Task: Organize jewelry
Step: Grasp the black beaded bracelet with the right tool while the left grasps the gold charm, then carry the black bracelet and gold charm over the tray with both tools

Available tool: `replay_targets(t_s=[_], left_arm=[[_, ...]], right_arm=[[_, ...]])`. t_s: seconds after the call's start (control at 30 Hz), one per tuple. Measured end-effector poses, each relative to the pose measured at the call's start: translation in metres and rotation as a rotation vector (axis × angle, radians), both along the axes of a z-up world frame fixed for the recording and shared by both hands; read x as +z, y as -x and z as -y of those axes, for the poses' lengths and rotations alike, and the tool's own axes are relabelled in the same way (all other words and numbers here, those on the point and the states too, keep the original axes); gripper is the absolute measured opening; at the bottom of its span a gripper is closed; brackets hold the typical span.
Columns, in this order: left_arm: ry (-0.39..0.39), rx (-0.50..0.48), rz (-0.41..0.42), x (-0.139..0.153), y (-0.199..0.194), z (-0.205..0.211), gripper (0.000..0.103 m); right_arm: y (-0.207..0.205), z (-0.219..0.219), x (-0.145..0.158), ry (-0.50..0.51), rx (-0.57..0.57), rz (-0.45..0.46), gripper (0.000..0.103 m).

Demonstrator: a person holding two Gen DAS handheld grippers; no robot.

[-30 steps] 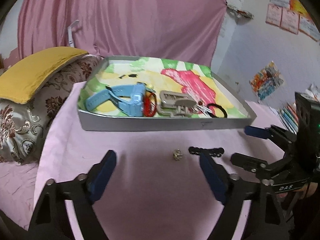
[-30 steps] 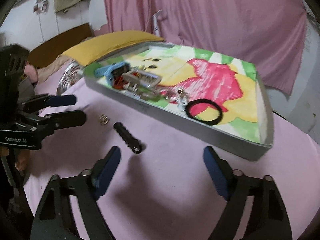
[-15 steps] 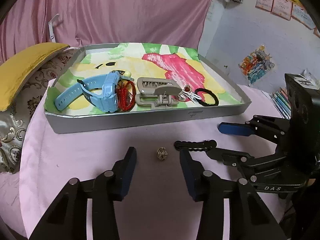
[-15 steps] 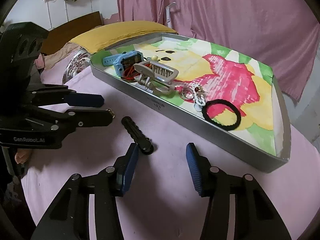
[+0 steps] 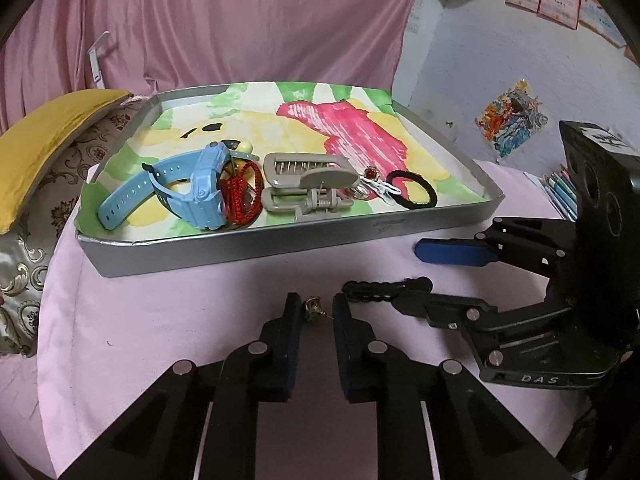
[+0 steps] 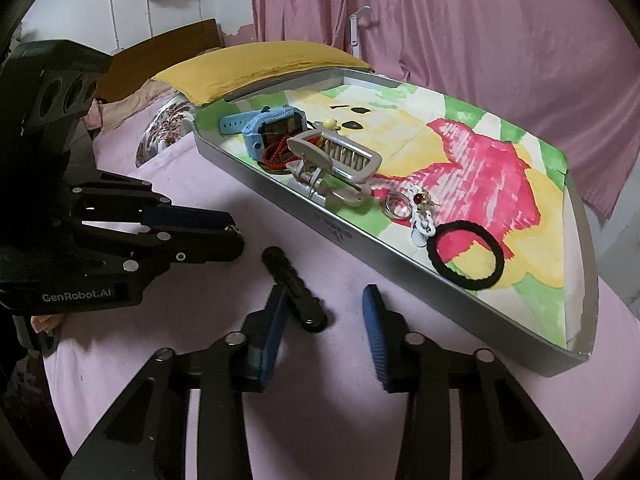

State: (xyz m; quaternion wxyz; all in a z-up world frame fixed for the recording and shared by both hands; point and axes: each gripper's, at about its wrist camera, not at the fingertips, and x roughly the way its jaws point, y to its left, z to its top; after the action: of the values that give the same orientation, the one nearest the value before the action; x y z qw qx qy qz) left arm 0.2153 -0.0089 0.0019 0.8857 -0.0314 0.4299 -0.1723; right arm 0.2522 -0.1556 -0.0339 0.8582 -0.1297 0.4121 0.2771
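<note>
Earring (image 5: pixel 312 306) sits on the pink bench between the closing left fingers (image 5: pixel 291 312), not yet pinched, while the black clip (image 6: pixel 293 289) lies lengthwise toward the tray (image 6: pixel 400 254), touching the inner finger of the narrowing right gripper (image 6: pixel 324 312)

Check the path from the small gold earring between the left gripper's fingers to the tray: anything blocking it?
Only the tray's near wall, which the gold earring must clear. The cloth between them is bare. The black hair clip lies off to the right. The left gripper jaws are closing around the earring.
</note>
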Motion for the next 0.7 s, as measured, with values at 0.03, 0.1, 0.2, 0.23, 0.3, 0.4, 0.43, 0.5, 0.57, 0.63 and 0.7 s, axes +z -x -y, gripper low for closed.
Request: replay_targets(t_s=[0.03, 0.1, 0.2, 0.23, 0.3, 0.4, 0.43, 0.5, 0.57, 0.63, 0.7], left_arm=[[0.0, 0.001, 0.0, 0.0, 0.0, 0.0, 0.014], [0.006, 0.003, -0.001, 0.0, 0.001, -0.001, 0.014], [0.011, 0.005, -0.003, 0.0, 0.001, -0.002, 0.014], [0.01, 0.007, -0.002, 0.0, 0.002, -0.001, 0.014], [0.008, 0.011, -0.003, 0.0, 0.002, -0.001, 0.014], [-0.001, 0.023, -0.004, 0.0, 0.002, -0.002, 0.013], [-0.013, 0.027, -0.002, 0.0, 0.004, 0.0, 0.013], [-0.024, 0.026, 0.001, 0.0, 0.006, 0.001, 0.013], [-0.032, 0.027, 0.002, 0.0, 0.01, 0.003, 0.013], [-0.025, 0.025, 0.003, 0.001, 0.013, 0.005, 0.013], [-0.013, 0.016, 0.002, 0.001, 0.016, 0.007, 0.009]], right_arm=[[0.0, 0.0, 0.0, -0.002, 0.002, 0.0, 0.023], [0.0, 0.0, 0.0, -0.003, 0.009, 0.0, 0.017], [0.003, -0.002, 0.0, 0.004, 0.018, 0.005, 0.013], [0.004, -0.002, -0.001, 0.007, 0.015, 0.006, 0.013], [0.007, 0.0, 0.0, 0.009, 0.006, 0.007, 0.013], [0.015, 0.004, 0.0, 0.03, -0.009, 0.012, 0.013], [0.016, 0.006, 0.001, 0.029, -0.013, 0.009, 0.013], [0.019, 0.009, 0.001, 0.026, -0.022, 0.002, 0.013], [0.022, 0.015, 0.001, 0.015, -0.054, -0.003, 0.013], [0.026, 0.02, 0.001, 0.001, -0.08, 0.001, 0.013], [0.028, 0.024, 0.001, -0.016, -0.101, 0.004, 0.013]])
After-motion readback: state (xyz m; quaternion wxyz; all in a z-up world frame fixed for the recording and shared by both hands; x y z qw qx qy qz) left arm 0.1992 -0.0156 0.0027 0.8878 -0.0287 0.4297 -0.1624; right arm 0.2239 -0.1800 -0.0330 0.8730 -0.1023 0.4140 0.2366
